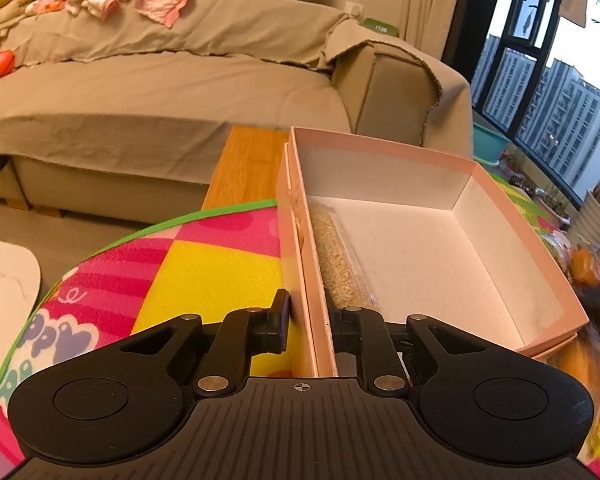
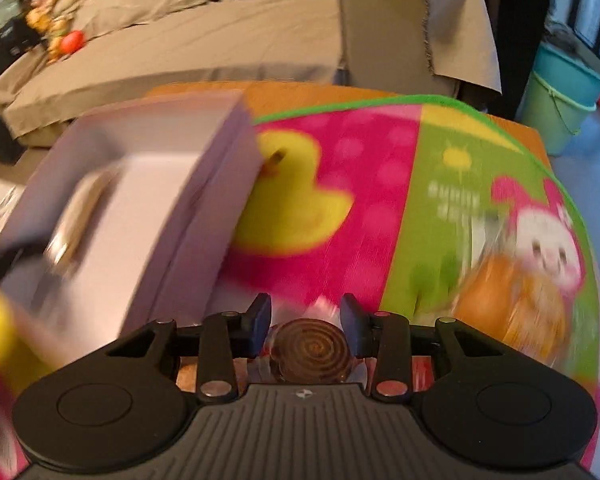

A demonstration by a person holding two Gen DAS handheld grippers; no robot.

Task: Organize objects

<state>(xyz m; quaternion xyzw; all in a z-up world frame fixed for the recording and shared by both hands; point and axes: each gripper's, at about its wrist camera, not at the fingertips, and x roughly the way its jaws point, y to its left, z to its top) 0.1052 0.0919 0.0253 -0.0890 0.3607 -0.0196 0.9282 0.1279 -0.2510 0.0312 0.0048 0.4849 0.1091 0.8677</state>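
An open pink box stands on a bright cartoon mat. Along its left inner wall lies a clear packet of pale grains. My left gripper is shut on the box's near left wall, one finger outside and one inside. In the blurred right wrist view the same box sits at the left. My right gripper is shut on a round brown spiral piece in clear wrapping, held over the mat to the right of the box.
The mat covers a wooden table in front of a beige sofa with clothes and toys on it. An orange wrapped item lies on the mat at the right. A teal bucket stands on the floor beyond.
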